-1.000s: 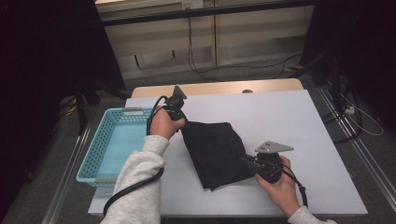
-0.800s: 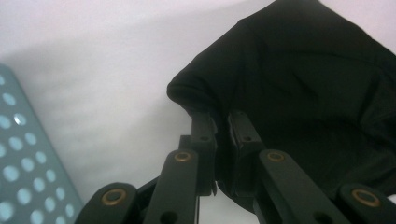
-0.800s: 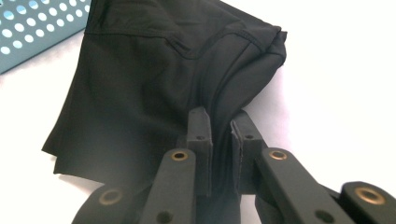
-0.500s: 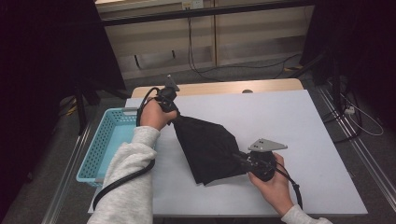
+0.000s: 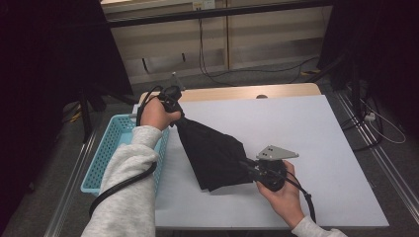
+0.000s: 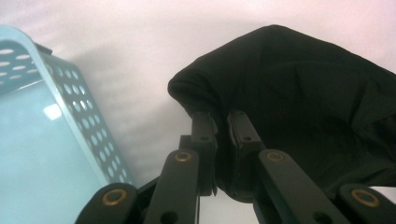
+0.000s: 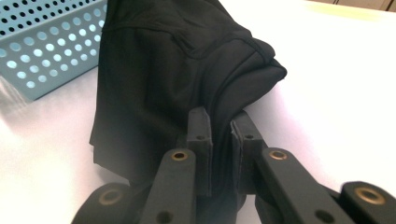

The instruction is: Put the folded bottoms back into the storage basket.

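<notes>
High view – white table [image 5: 316, 148], grey floor [image 5: 276, 74].

Premises: a lab or test room, not a home. Evidence: a plain white bench [image 5: 296, 128] ringed by black curtains [image 5: 49, 74], loose cables [image 5: 217, 74] across the grey floor [image 5: 276, 74], metal rails [image 5: 385, 158] alongside, bare wall panels [image 5: 257, 34] behind.
</notes>
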{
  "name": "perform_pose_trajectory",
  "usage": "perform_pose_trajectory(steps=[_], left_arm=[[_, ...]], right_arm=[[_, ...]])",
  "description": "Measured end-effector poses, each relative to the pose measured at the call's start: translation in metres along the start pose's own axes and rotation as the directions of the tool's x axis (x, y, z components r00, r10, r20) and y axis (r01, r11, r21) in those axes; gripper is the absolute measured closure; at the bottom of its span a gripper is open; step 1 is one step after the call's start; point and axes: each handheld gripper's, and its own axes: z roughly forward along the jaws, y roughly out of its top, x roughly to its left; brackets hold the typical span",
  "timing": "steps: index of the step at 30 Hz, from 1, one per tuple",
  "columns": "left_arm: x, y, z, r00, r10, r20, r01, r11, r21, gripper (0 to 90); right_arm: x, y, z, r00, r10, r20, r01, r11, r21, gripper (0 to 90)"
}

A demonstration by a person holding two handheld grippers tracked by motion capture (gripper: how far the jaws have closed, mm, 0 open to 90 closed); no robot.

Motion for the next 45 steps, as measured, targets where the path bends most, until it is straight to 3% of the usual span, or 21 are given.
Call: perform_pose_trajectory(steps=[13, 35, 45], left_arm=[[-0.001, 0.002, -0.026, 0.9992, 0.016, -0.037, -0.016, 0.9999, -0.005, 82.8], [0.016, -0.004, -0.075, 0.9960, -0.016, -0.088, 0.016, 0.9998, -0.009, 82.8], [0.023, -0.008, -0.095, 0.9941, -0.027, -0.105, 0.025, 0.9995, -0.019, 82.9]], right_arm=[[0.008, 0.010, -0.001, 0.9999, -0.015, -0.007, 0.015, 0.999, -0.037, 80.9], [0.031, 0.040, 0.006, 0.9976, -0.050, -0.047, 0.044, 0.992, -0.121, 80.9], [0.036, 0.055, 0.007, 0.9967, -0.046, -0.067, 0.035, 0.987, -0.158, 80.9]])
